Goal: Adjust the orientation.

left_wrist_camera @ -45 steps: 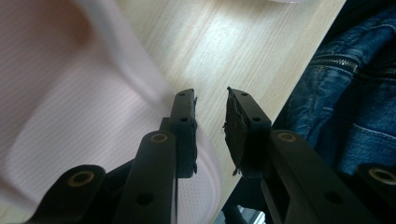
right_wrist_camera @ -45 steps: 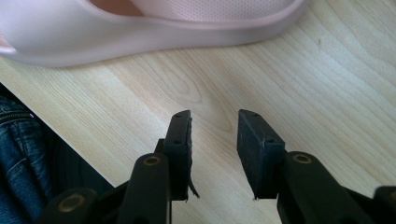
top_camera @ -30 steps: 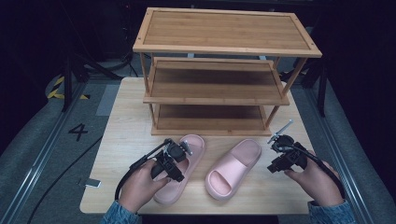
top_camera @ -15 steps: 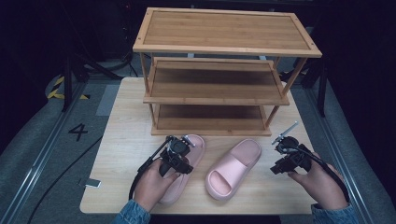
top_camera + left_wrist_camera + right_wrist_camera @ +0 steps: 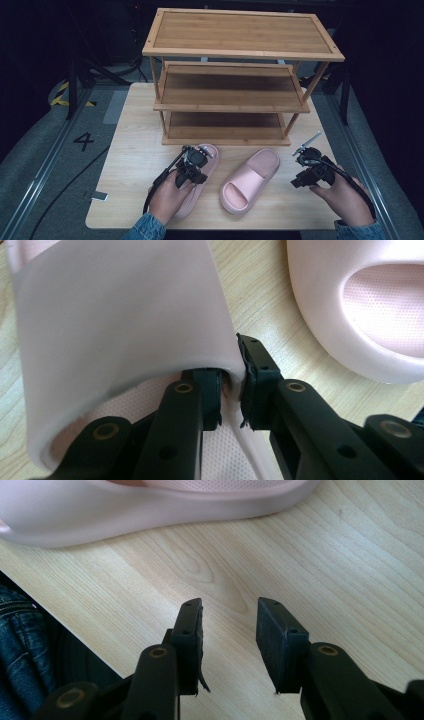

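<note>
**Left slipper pinched at the strap edge, right tongs hanging free**

The left slipper (image 5: 200, 172) is seen lying flat on the table (image 5: 132, 165), toward the front edge and a bit left of the middle, toe pointed at the wooden rack (image 5: 240, 75) set along the back edge. The left gripper (image 5: 192, 167) is parked right on top of it. In the left gripper view the jaws have just been closing, and the side edge of the slipper's strap (image 5: 120, 310) is caught between the pads: one pad is tucked inside under the strap, the other is pressed on the outside wall. So that one is clamped on the slipper.

The right slipper (image 5: 250, 180) is laid just beside it, nearer the middle of the front edge, untouched.

The right gripper (image 5: 310, 172) is held over near the front right corner, well apart from both slippers. Its jaws are kept apart, with only bare table wood seen between them in the right gripper view (image 5: 227, 645).
</note>
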`<state>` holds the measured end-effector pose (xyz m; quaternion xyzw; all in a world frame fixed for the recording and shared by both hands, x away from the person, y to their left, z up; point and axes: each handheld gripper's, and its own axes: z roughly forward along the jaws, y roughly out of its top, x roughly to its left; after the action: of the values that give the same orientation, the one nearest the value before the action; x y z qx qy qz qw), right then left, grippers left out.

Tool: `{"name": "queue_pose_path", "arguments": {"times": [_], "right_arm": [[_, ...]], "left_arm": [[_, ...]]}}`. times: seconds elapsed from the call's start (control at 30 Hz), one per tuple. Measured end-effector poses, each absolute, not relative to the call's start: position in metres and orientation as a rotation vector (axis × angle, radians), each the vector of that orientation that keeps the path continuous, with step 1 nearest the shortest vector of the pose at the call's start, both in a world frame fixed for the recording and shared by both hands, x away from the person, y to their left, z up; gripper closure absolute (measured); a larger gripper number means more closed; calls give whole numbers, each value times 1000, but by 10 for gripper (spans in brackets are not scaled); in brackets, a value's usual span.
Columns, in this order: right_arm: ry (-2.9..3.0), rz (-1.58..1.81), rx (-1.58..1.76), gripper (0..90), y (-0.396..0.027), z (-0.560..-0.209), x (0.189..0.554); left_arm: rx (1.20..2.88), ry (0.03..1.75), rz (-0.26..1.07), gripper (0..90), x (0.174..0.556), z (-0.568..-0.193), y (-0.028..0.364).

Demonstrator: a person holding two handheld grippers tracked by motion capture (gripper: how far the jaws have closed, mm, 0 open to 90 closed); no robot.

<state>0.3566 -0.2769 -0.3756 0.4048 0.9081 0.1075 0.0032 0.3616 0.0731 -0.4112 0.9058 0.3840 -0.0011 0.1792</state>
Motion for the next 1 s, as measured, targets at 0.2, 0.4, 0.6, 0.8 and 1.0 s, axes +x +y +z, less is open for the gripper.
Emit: {"name": "queue_pose_path", "arguments": {"times": [0.2, 0.4, 0.6, 0.8, 1.0], "right_arm": [[2853, 345, 1256, 634, -275, -374, 357], [2847, 360, 1258, 633, -278, -370, 355], [2838, 371, 1261, 634, -280, -367, 355], [2842, 365, 1260, 631, -280, -367, 355], [2840, 371, 1273, 627, -282, -368, 355]], "left_arm": [[2566, 1108, 0, 829, 361, -404, 80], [2572, 1100, -27, 835, 359, -394, 87], [2615, 1066, -28, 834, 352, -372, 89], [2640, 1015, -19, 833, 346, -348, 88], [2685, 963, -8, 831, 343, -325, 82]]}}
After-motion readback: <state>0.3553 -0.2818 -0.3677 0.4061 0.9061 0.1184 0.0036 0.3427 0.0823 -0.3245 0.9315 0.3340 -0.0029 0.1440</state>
